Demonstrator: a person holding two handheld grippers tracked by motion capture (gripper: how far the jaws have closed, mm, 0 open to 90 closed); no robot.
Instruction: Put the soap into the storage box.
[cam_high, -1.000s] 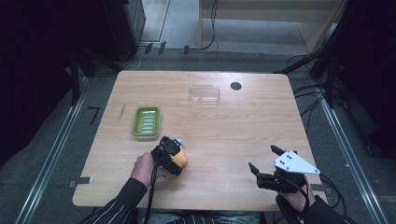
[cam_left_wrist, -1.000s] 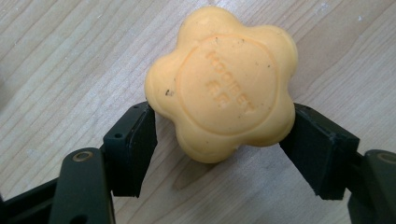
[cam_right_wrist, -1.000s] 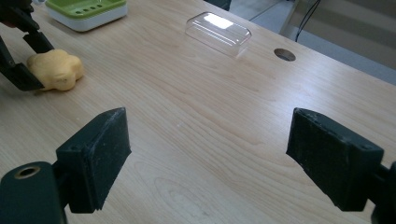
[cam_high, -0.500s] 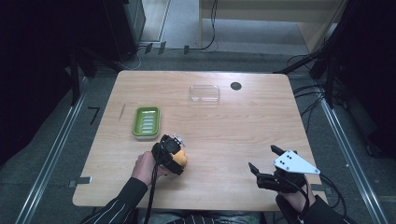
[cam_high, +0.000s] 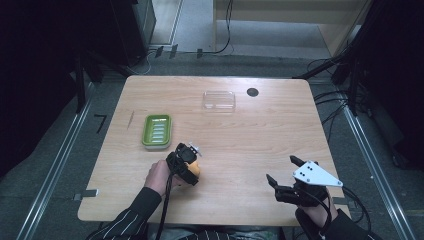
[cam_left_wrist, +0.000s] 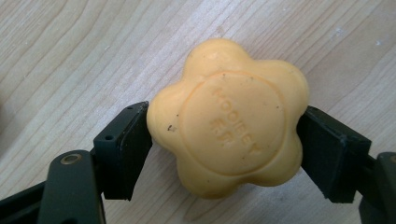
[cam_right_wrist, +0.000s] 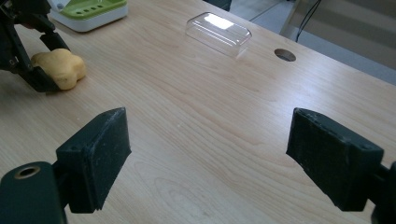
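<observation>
While the left gripper (cam_left_wrist: 224, 135) has just been closing its jaws, both pads now press the flanks of the yellow flower-shaped soap (cam_left_wrist: 229, 116), which lies flat on the wooden table (cam_high: 240, 135) between them, so the grip looks made but shallow. To lift it well, I would judge that the pads should seat in the notches between the lobes rather than on the rounded tips, squeezing gently so the slick bar does not squirt out, then rise straight up. Just beyond this gripper sits the green soap dish (cam_high: 157, 131), the likely landing spot; farther off lies the clear lid (cam_high: 219, 100). The right gripper (cam_right_wrist: 224, 158) rests well apart, jaws spread wide, holding nothing.
</observation>
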